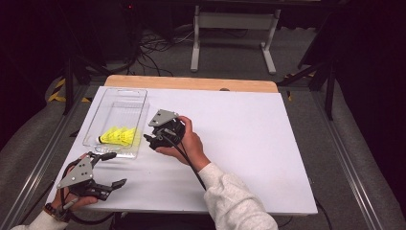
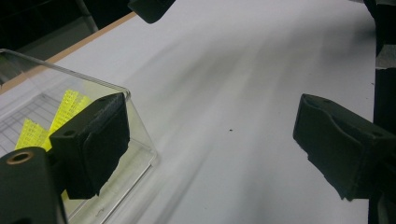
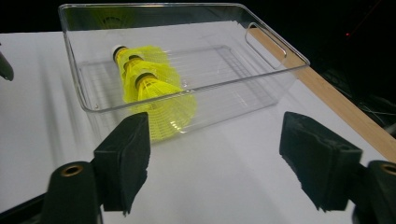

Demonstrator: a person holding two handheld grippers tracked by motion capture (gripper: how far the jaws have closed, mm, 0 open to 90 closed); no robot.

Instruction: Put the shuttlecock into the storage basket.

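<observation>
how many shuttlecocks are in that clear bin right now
3, nested in one stack of yellow shuttlecocks lying on its side at the near end of the clear bin, judging by three dark bands in the right gripper view. More could be hidden inside the stack.

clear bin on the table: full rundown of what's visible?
The clear bin is a transparent, plastic-looking rectangular tray with rounded corners, a ribbed floor and a handle slot in one end wall. It sits upright on the white table near its left edge, holding nested yellow shuttlecocks. Neither gripper touches it.
</observation>
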